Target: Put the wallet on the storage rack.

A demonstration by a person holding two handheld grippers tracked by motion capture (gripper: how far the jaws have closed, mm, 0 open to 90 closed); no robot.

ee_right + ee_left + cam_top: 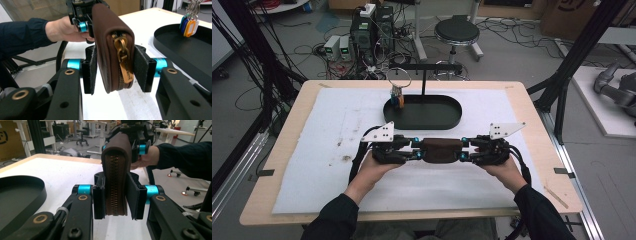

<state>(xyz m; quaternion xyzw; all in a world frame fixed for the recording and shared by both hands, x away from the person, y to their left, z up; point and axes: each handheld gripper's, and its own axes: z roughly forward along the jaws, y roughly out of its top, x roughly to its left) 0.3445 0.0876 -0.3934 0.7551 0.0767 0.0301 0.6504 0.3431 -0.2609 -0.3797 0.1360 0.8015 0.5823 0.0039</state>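
Left gripper view puts us right at the left gripper [116, 196]: its two black jaws stand on either side of a brown leather wallet [115, 170], zipper edge [114, 187] facing us, the left pad touching the leather and the right pad just beside it, so we read a pinch on the wallet's near end. From the right gripper view, our right gripper [117, 71] has its jaws spread, with visible gaps between both pads and the wallet [107, 42], whose brass zipper pull [124, 63] hangs between them. From the high view we see the wallet [442, 149] lifted above the white mat [337, 150], spanning the gap between the left gripper [417, 150] and the right gripper [466, 150], each held in a hand with a dark sleeve. Beyond it on the mat lies a black oval tray [447, 122] with a stand, from which a bunch of keys with coloured tags [397, 96] hangs on a ring. A round stool [456, 32] stands on the floor behind the table
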